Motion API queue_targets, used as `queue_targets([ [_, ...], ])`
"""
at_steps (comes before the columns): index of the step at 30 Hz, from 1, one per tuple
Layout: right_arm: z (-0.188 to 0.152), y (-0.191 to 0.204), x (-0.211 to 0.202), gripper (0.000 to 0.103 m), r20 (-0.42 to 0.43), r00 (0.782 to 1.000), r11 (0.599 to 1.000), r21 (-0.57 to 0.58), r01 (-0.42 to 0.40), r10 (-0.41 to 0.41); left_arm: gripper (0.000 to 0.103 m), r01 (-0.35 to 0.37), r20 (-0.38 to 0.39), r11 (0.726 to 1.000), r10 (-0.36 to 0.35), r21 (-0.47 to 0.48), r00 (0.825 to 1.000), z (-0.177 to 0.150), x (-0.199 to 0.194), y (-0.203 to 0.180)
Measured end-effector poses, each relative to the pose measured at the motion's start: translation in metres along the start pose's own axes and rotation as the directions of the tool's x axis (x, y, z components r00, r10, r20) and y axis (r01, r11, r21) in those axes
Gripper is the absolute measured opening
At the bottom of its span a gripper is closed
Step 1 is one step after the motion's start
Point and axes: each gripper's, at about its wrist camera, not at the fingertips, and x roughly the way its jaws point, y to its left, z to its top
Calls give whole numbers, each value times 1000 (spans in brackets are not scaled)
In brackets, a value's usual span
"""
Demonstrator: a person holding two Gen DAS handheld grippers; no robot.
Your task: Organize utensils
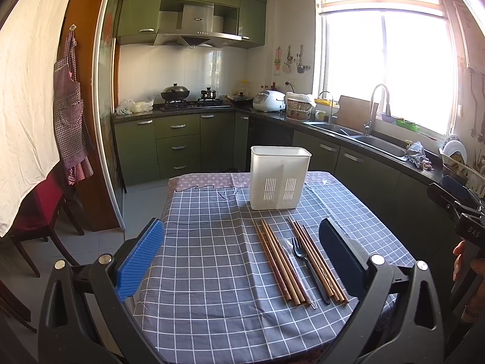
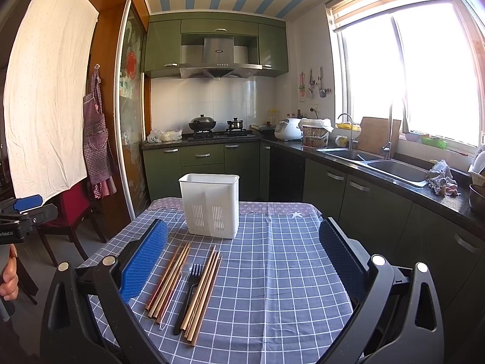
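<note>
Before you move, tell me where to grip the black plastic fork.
Grip the black plastic fork mid-handle, coming straight down with the open right tool. It lies flat between two bundles of wooden chopsticks, so close across its narrow width.

Checked tablecloth – sink, apron beyond

Strong daylight is pouring in through the window on the right in both views, overexposing the panes to plain white and spreading a hazy glare over the wall and faucet beside it. The checked surface is showing evenly lit, sharp and in focus, with only soft shadows. Fisheye distortion is bowing the door frame and ceiling stripes, and dark vignetting is filling the corners.
</note>
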Motion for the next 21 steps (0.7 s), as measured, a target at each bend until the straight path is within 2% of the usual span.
queue_targets([
  [21, -2, -1, 0, 99, -6, 1000, 1000, 0, -2, 2, 97, 1, -6, 1000, -1, -1, 1000, 1, 2, 1],
])
